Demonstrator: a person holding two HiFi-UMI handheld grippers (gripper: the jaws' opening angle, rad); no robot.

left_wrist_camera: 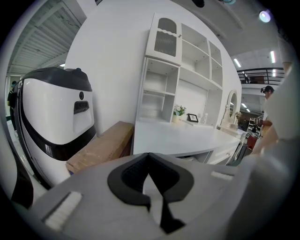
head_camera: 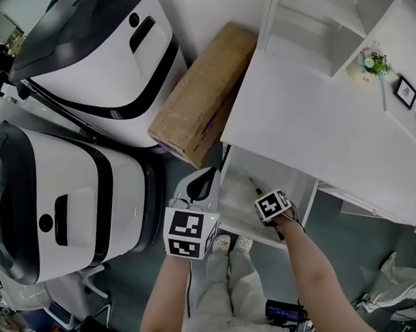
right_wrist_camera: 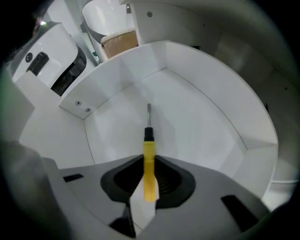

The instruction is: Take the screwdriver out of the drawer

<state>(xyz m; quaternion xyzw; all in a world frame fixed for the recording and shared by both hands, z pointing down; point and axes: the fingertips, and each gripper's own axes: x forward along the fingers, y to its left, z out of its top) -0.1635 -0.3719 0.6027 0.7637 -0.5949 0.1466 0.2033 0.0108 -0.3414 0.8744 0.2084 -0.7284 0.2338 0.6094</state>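
Grasping looks to be the step in hand: the open white wooden drawer [right_wrist_camera: 201, 126] lies right beneath the downward-pointing right gripper [right_wrist_camera: 148, 164], while the left gripper [left_wrist_camera: 149, 155] waits alongside, jaws together on nothing. The right jaws sit narrow against the slim yellow-handled metal screwdriver [right_wrist_camera: 148, 149], which lies flat on the drawer floor. Next, I'd judge, comes a firm hold and a straight lift clear of the walls.

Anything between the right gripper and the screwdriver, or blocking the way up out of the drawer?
Nothing visible. The screwdriver lies alone on the drawer floor, and its yellow handle is already between the right gripper jaws. The drawer is open above, and the desk top does not cover that spot.
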